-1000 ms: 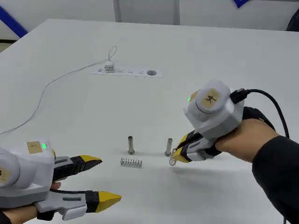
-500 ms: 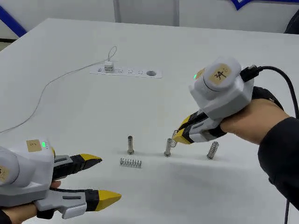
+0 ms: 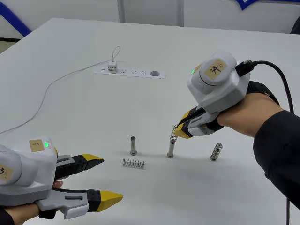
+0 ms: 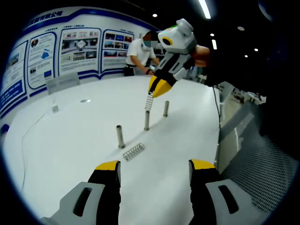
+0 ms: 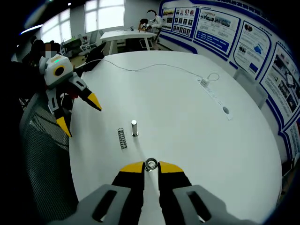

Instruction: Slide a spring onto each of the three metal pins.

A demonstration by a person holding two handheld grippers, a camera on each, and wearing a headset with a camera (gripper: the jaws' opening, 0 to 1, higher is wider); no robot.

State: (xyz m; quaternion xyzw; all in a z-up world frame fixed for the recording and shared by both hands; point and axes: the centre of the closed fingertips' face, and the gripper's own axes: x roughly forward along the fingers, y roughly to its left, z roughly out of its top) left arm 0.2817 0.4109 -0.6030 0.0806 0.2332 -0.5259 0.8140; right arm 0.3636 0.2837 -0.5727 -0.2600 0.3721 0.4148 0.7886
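Note:
Three metal pins stand on the white table. The left pin (image 3: 133, 145) (image 4: 120, 137) (image 5: 134, 128) is bare. The right pin (image 3: 215, 151) (image 4: 166, 108) carries a spring. My right gripper (image 3: 180, 129) (image 5: 150, 168) is shut on a spring (image 3: 175, 128) (image 4: 149, 101) (image 5: 150, 164), held upright with its lower end at the top of the middle pin (image 3: 171, 147) (image 4: 146, 120). Another spring (image 3: 133, 163) (image 4: 133, 151) (image 5: 122, 138) lies flat in front of the left pin. My left gripper (image 3: 105, 180) (image 4: 155, 166) hangs open at the near left, holding nothing.
A white power strip (image 3: 129, 72) with a plugged-in adapter and a thin cable (image 3: 51, 84) lies further back on the table (image 3: 70, 112). The right gripper's black cable (image 3: 276, 79) trails off to the right. A person stands at another table in the background.
My right gripper has lifted its spring from table level beside the middle pin and brought it over that pin's top. The spring-covered right pin has come into sight. The left gripper stayed put.

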